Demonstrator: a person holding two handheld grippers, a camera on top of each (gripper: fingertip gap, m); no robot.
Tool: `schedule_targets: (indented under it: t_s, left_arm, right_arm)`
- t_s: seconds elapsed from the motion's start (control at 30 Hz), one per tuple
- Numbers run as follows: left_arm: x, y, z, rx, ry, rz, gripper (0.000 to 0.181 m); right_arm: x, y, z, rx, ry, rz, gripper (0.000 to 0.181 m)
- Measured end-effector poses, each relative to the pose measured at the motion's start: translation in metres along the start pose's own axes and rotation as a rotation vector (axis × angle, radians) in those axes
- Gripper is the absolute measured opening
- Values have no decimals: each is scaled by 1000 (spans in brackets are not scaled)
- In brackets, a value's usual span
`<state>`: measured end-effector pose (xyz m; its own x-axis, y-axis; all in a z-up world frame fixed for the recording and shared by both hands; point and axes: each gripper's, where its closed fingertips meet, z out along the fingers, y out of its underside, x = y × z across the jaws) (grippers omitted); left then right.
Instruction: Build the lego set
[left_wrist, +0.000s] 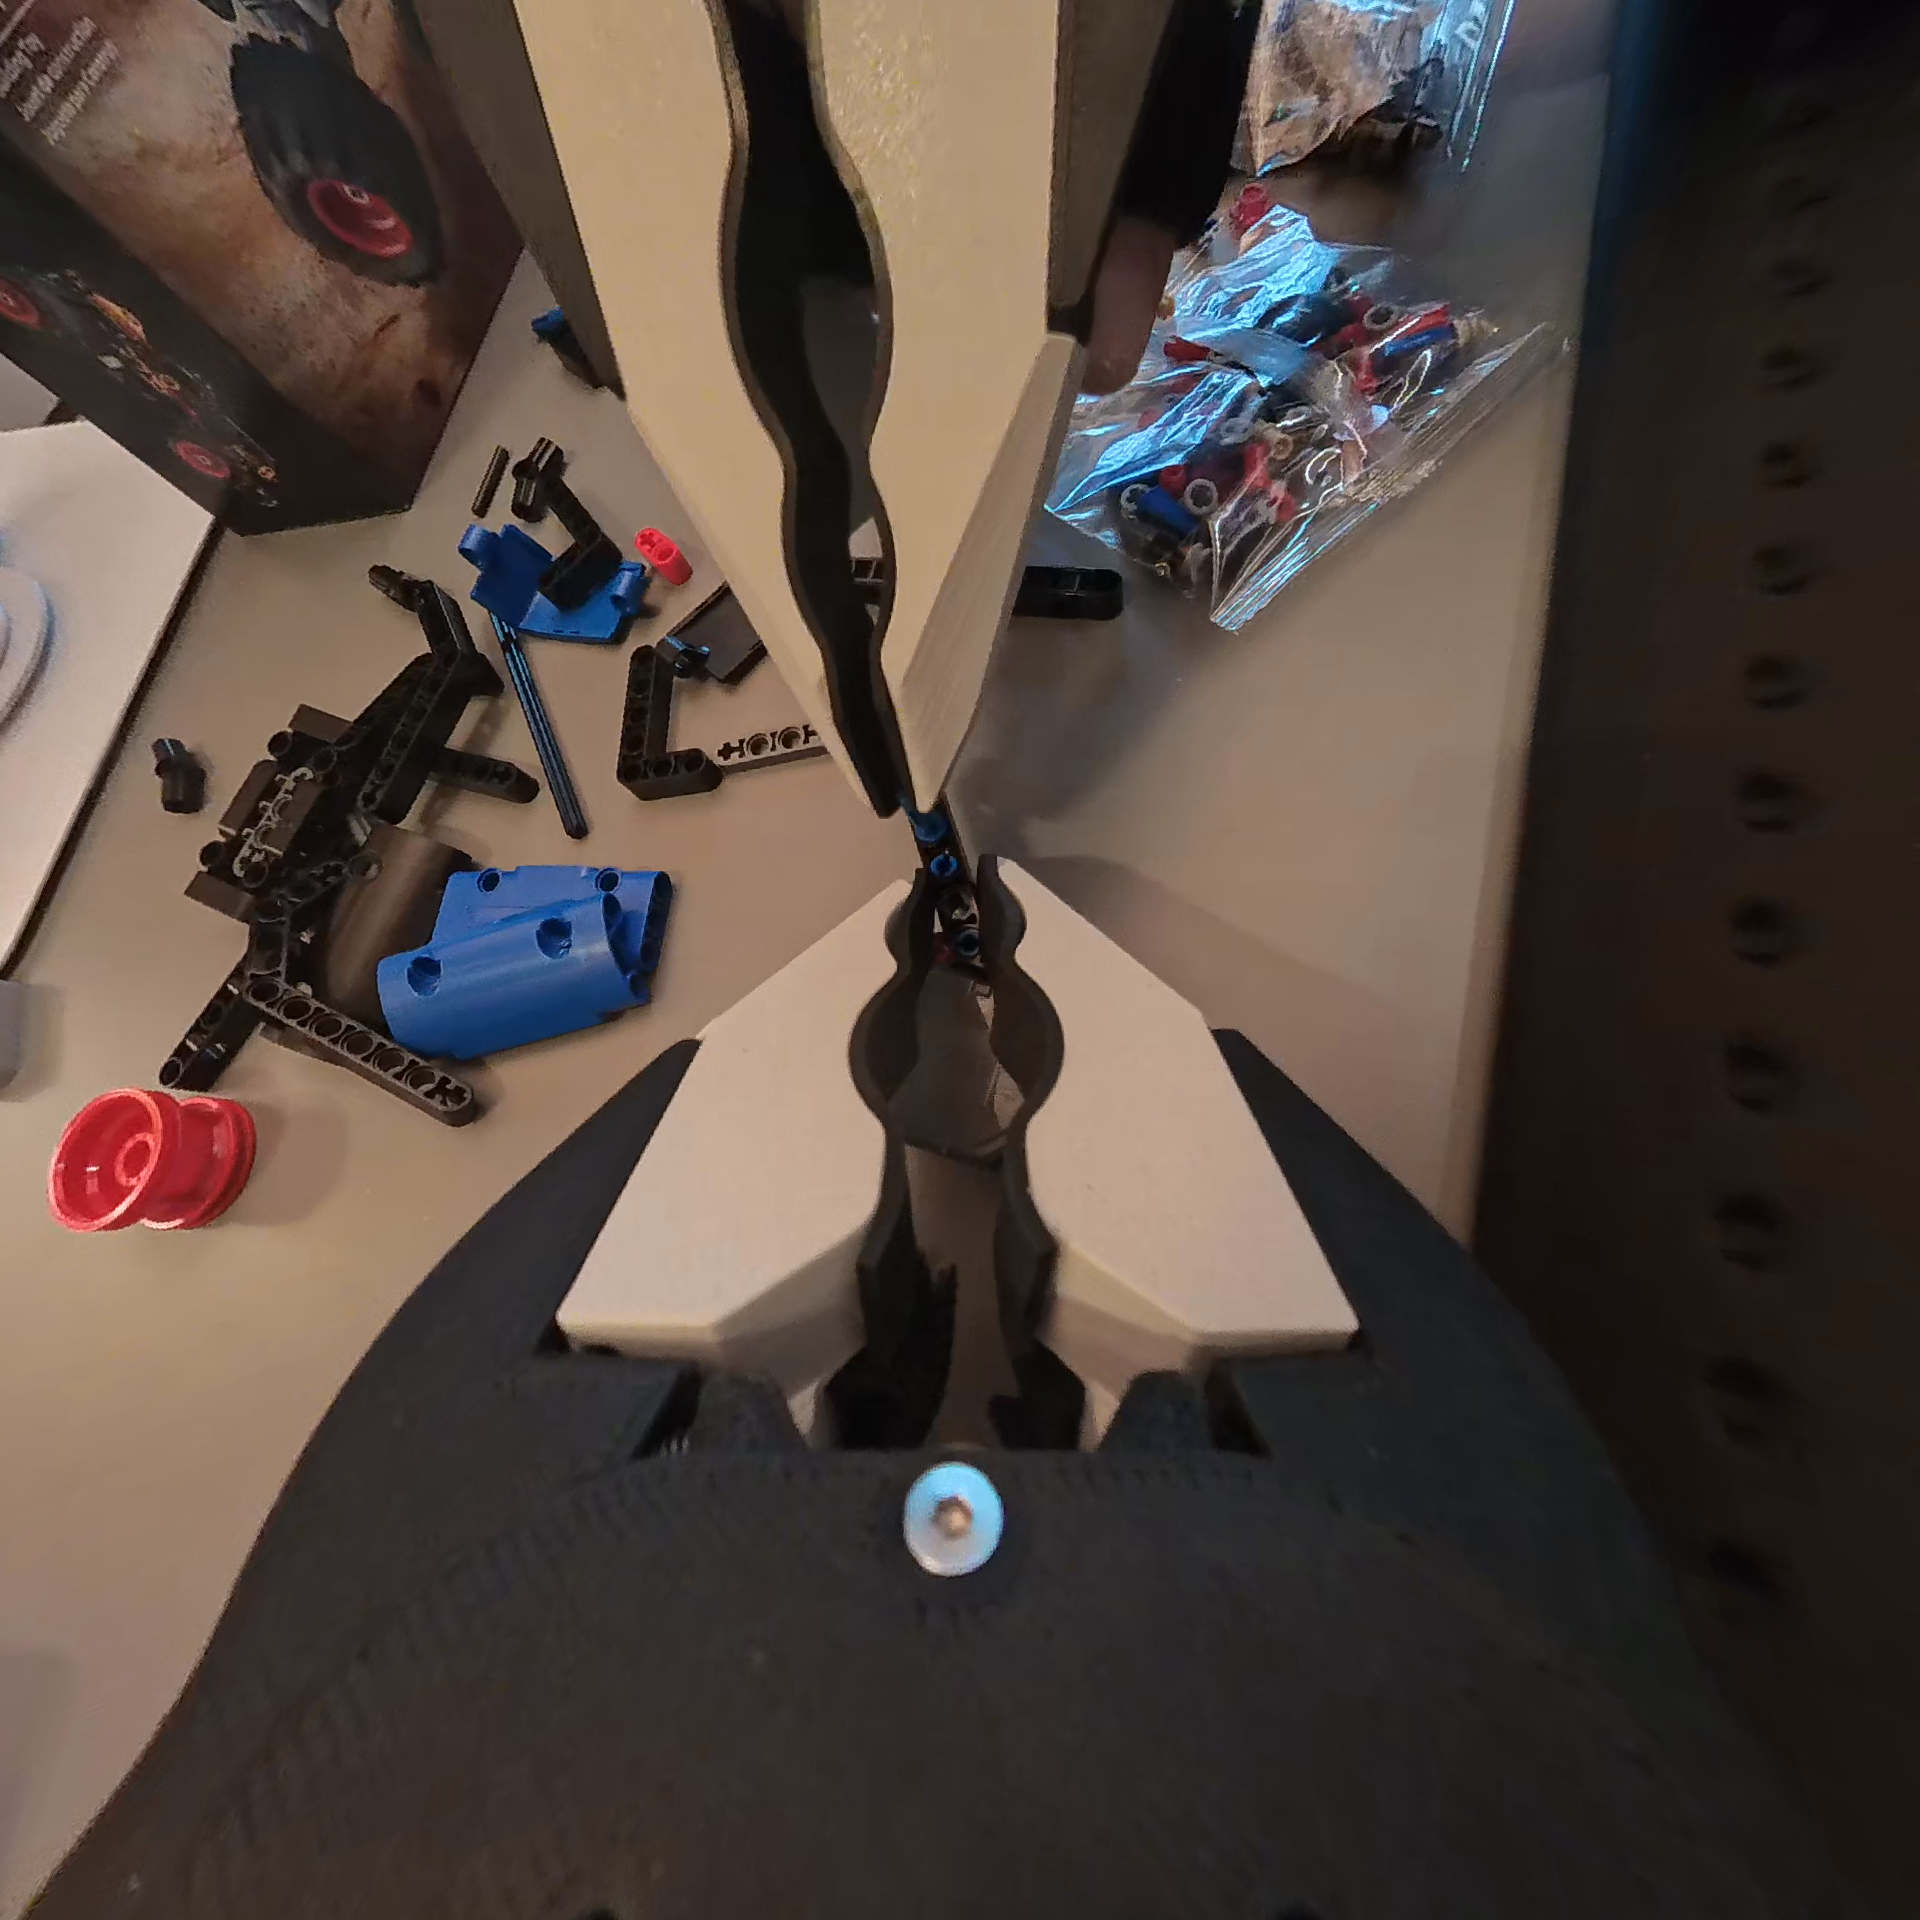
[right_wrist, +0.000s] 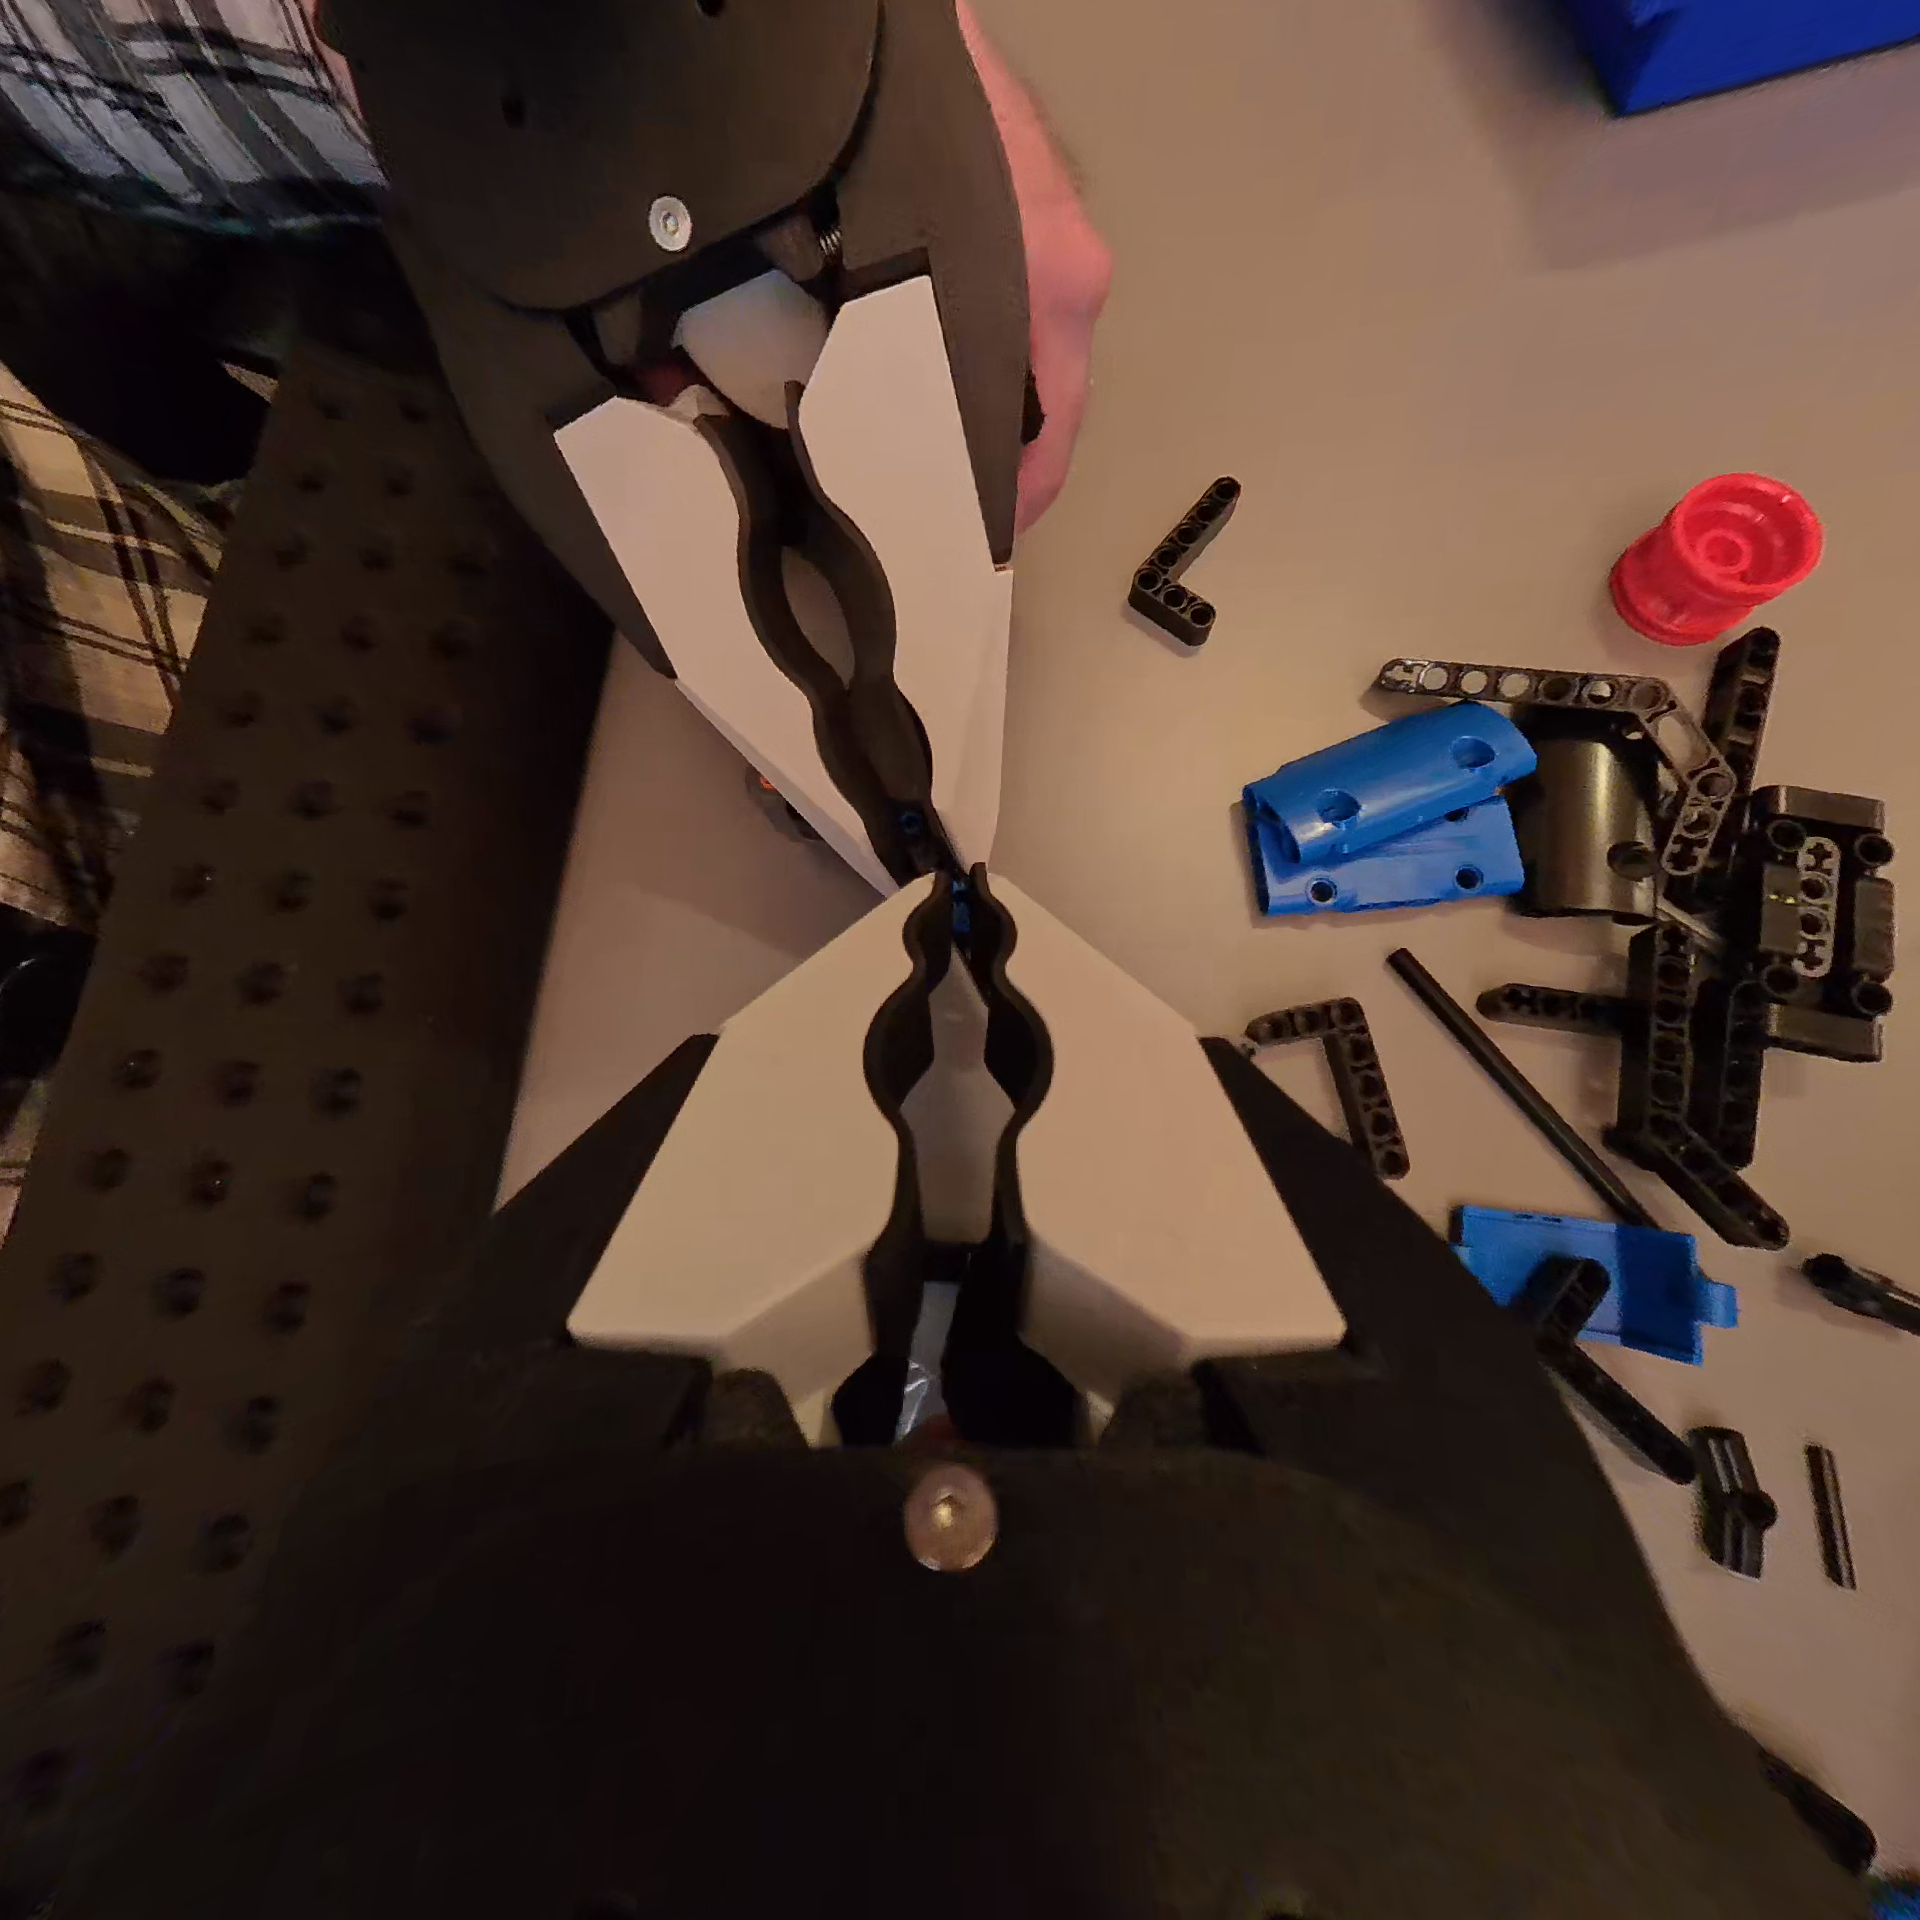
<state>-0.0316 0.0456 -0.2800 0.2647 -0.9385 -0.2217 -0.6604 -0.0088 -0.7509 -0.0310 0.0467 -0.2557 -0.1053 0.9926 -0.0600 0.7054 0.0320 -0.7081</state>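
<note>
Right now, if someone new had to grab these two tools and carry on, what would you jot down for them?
Left gripper: shut on one end of a small black beam with blue pins.
Right gripper: shut on the other end, fingers tip to tip with the left.
On the table: a partly built black frame with a blue panel, a red wheel hub, loose black beams and a bag of parts.
Done: little, only that frame.
Left: finish the small piece, join it on, then build the rest.

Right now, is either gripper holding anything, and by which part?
Both grip one small black beam with blue pins: the left gripper pinches one end, the right gripper the other, above the table.
</note>
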Motion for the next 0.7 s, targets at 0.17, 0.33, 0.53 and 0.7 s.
schedule_targets:
  t_s: [0.17,0.33,0.53,0.7]
  left_arm:
    - [0,0,0,5,1,-7,5]
    - [-2,1,-1,2,-4,-6,6]
    - [-6,-2,-2,31,-31,1,6]
    - [-11,-1,-4,7,-86,66,6]
  right_arm:
    - [1,1,2,-5,10,6,0]
    - [2,-1,2,1,28,-11,0]
    - [3,-14,-17,87,42,16,8]
    - [15,-11,-26,100,138,32,11]
